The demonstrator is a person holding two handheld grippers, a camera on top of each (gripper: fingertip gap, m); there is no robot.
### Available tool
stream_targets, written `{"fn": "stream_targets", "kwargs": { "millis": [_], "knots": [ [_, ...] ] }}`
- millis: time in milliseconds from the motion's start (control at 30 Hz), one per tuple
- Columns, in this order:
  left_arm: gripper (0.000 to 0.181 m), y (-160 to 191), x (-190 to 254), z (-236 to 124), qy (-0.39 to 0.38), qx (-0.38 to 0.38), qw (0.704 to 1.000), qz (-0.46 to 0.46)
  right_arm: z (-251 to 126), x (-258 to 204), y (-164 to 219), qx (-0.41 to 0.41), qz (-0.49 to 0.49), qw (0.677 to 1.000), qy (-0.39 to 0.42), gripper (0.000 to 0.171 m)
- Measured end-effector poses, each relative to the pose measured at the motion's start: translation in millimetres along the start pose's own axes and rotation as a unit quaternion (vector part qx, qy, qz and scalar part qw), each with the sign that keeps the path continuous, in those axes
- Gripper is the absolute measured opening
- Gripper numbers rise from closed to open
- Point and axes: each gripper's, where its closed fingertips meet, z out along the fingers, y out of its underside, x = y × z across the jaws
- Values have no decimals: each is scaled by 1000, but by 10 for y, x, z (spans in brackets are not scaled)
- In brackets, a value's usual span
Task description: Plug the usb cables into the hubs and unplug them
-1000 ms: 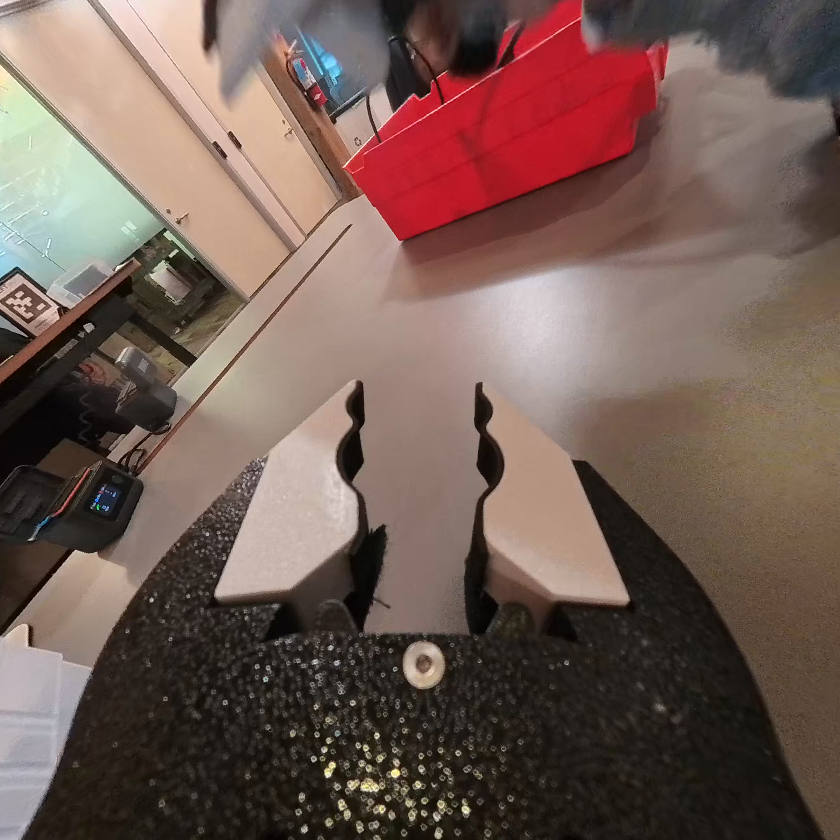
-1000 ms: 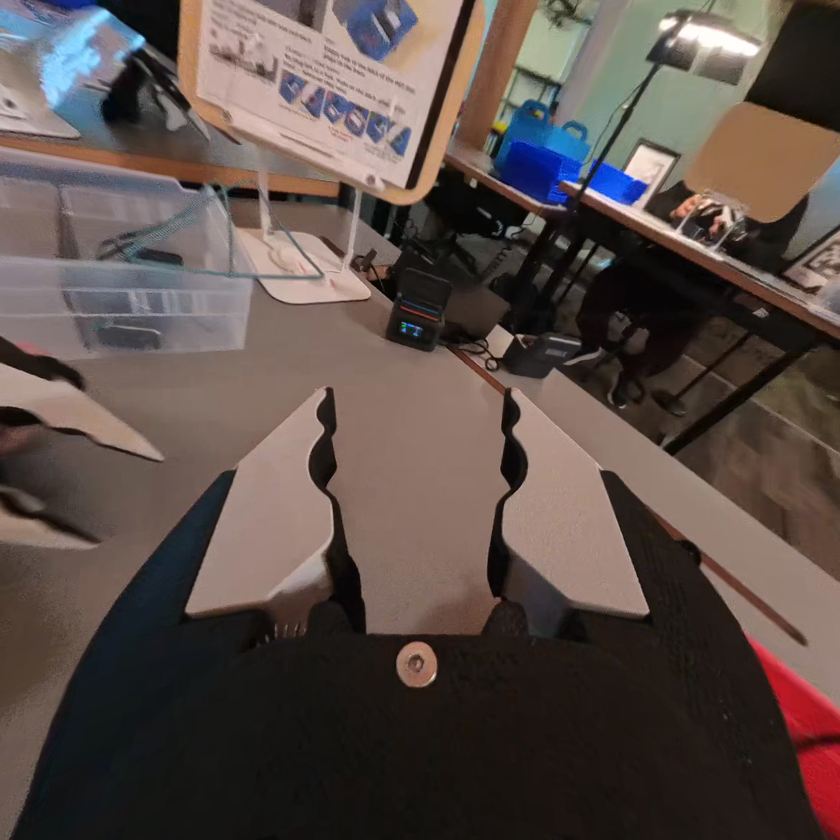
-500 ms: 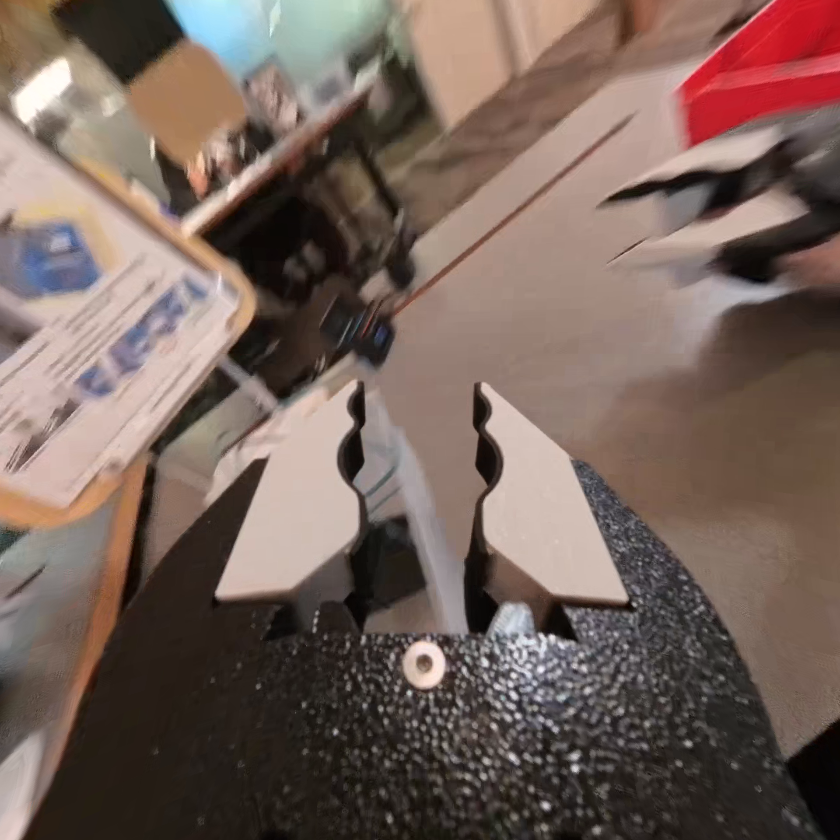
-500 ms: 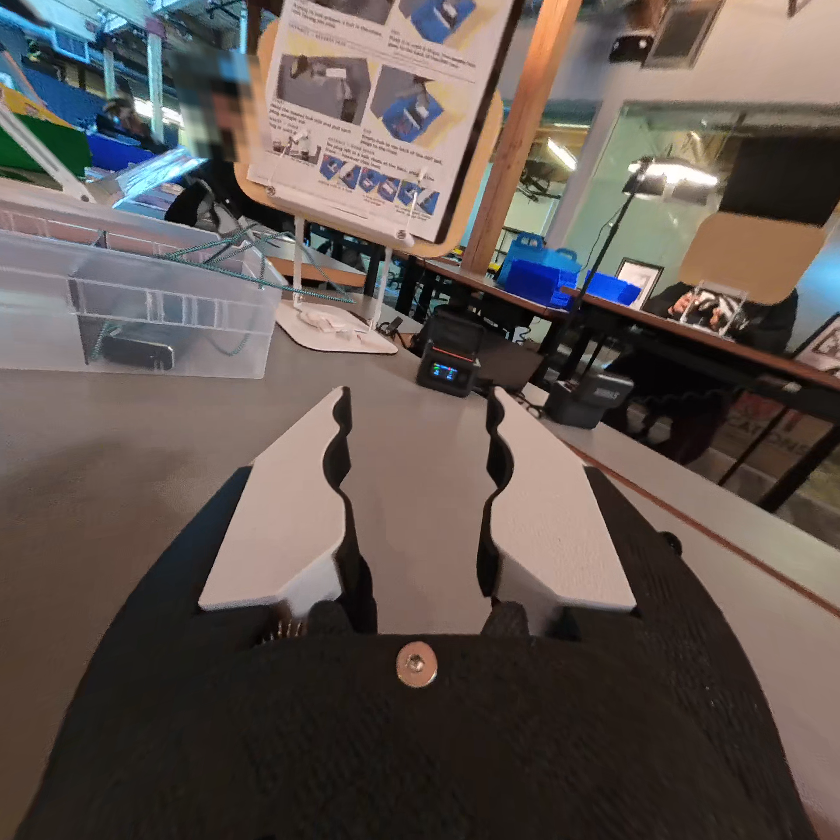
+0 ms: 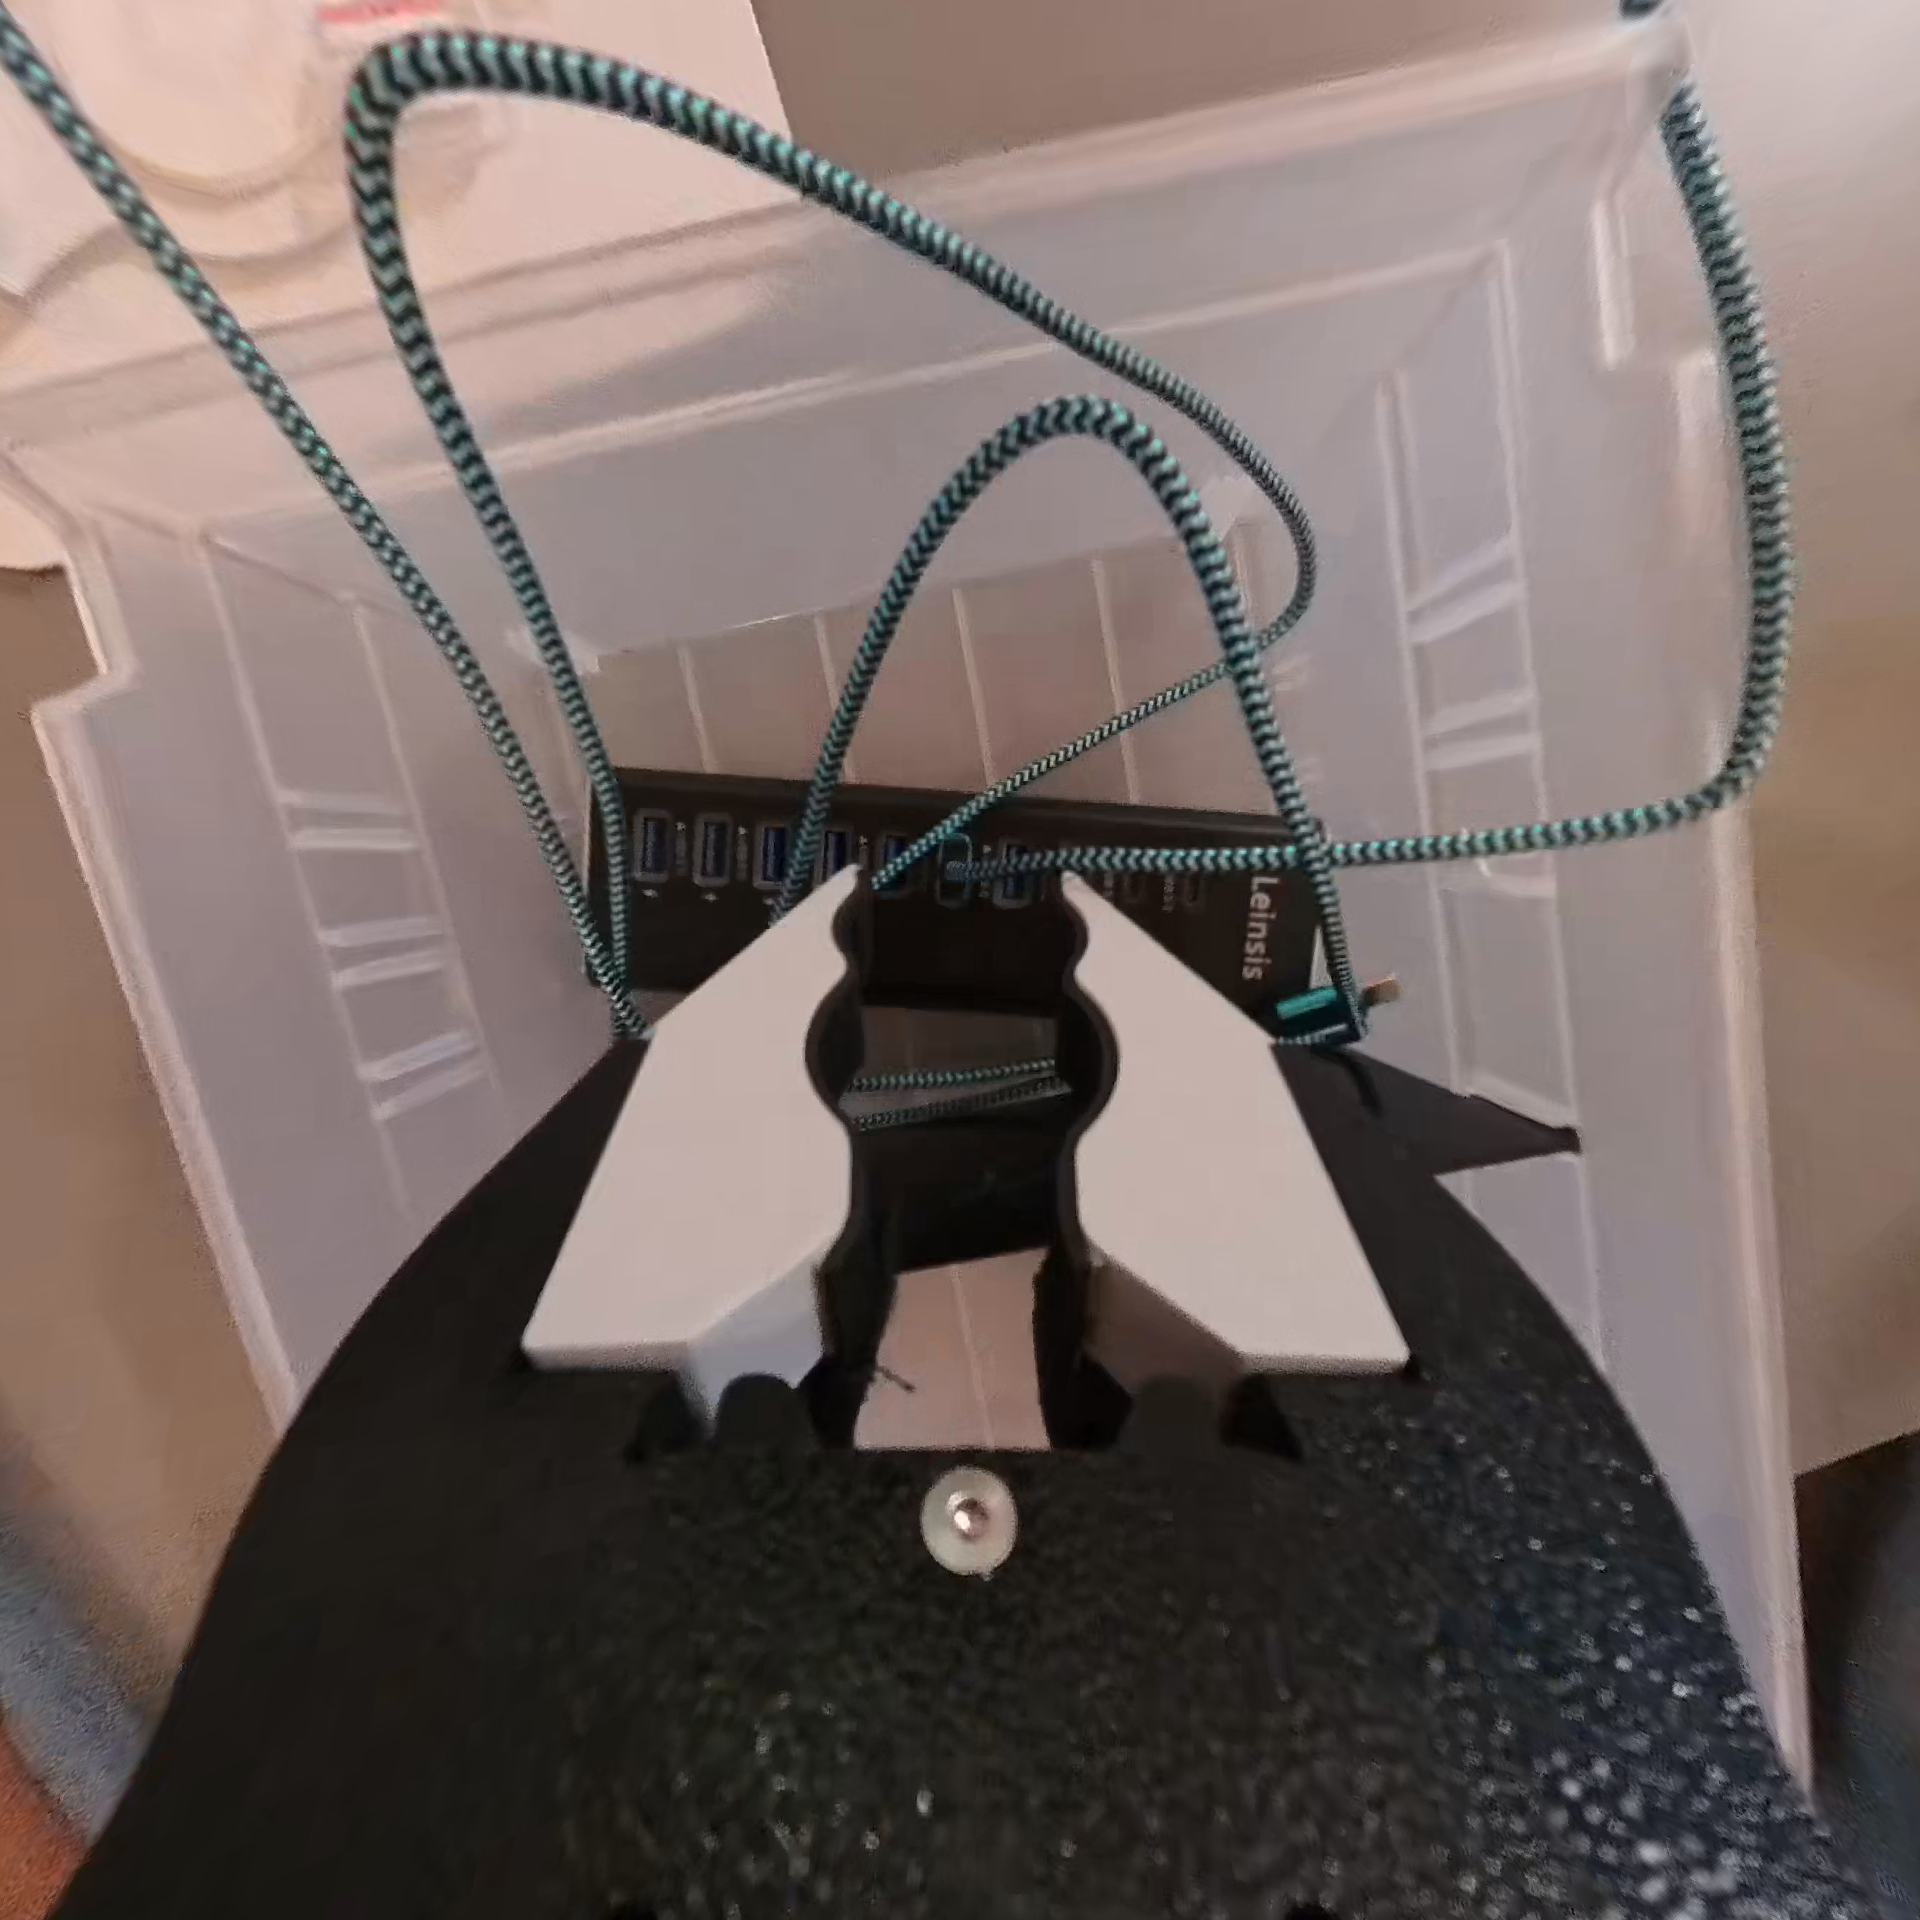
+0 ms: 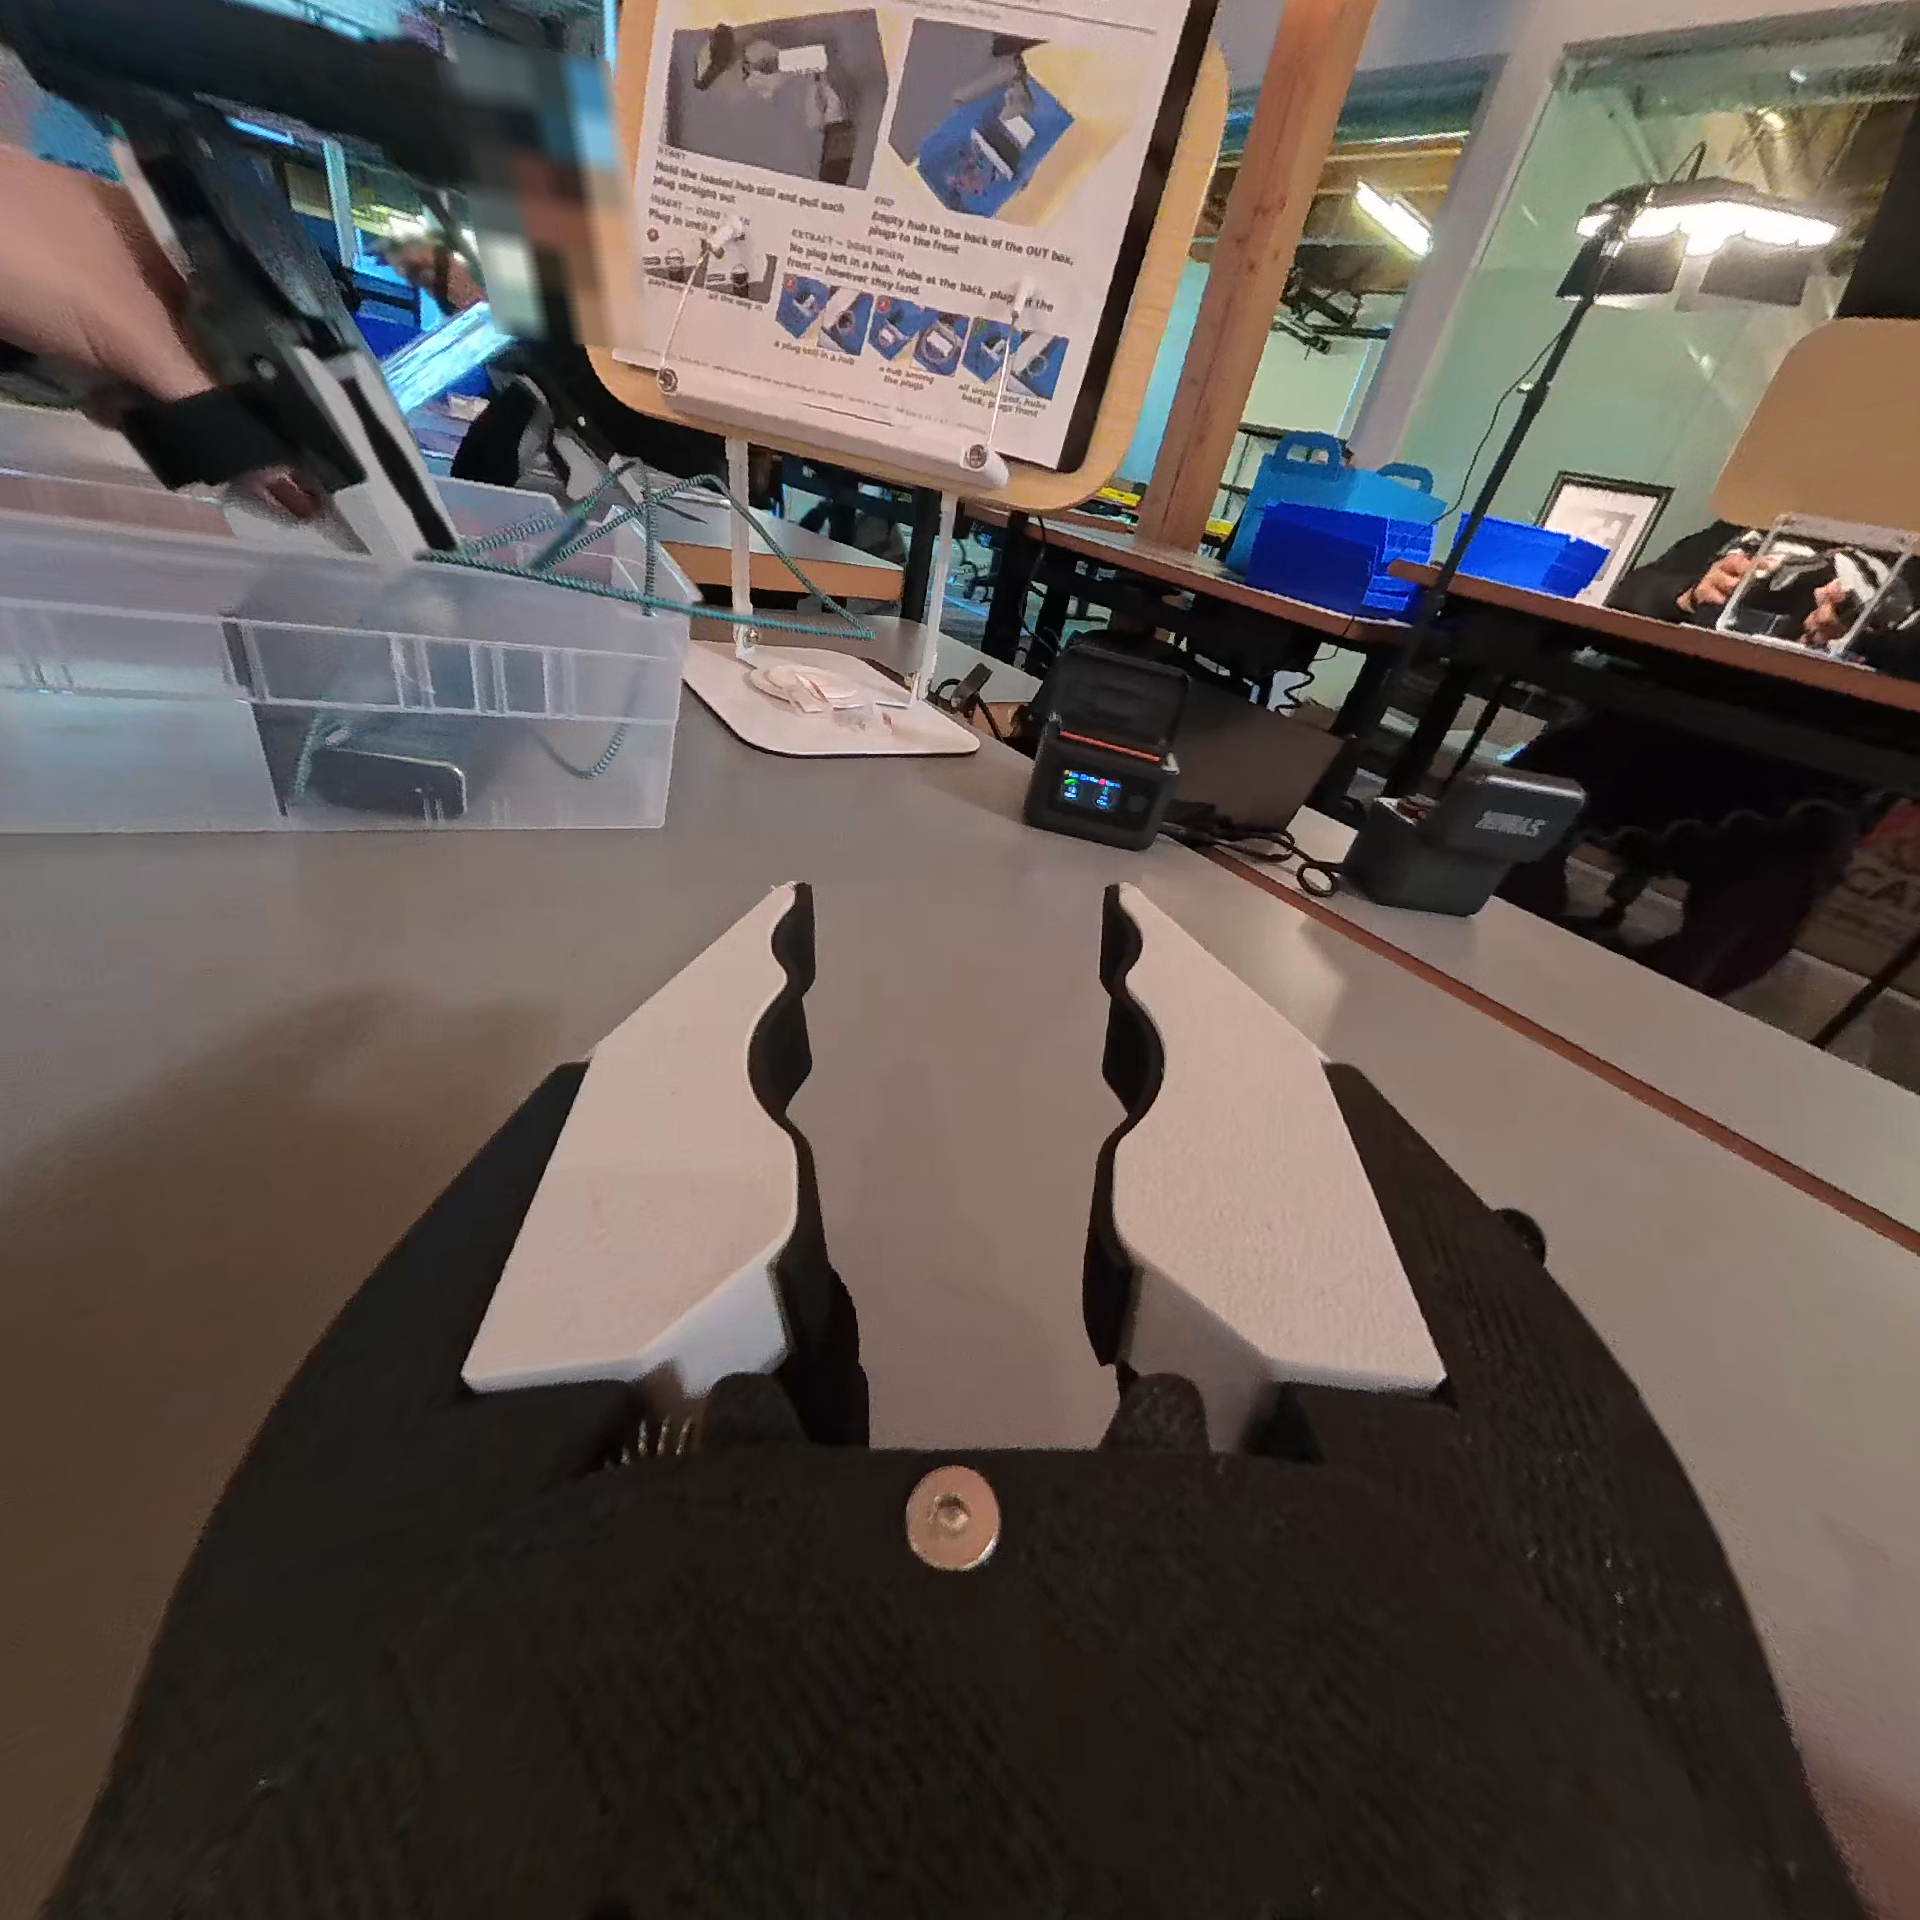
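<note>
Since the teal-and-black braided usb cable (image 5: 1164, 457) is floppy and light, I'd grab the stiff teal plug (image 5: 1317, 1010), right of the black multi-port hub (image 5: 1174, 914) in the clear plastic bin (image 5: 1558, 520). Left gripper (image 5: 961, 883) apart, empty, hovering over the hub; right gripper (image 6: 956, 904) same, w/ nothing near it.

One clear bin (image 5: 1538, 436), one black hub (image 5: 1164, 914), several teal braided cables (image 5: 665, 135).

Black speckled gripper bodies, white scalloped jaws with black lining, silver screw (image 5: 970, 1537)
</note>
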Motion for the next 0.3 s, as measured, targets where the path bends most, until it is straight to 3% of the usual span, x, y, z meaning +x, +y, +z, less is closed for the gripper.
{"fn": "stream_targets", "kwargs": {
  "millis": [33,300],
  "knots": [
    [28,-10,21,15,12,-1,1000,-5,-3,10,-3,1,5,1000,0,54],
    [25,54,-24,60,13,-58,998,-9,7,-49,6,-4,-4,1000,-12,52]
  ]
}}
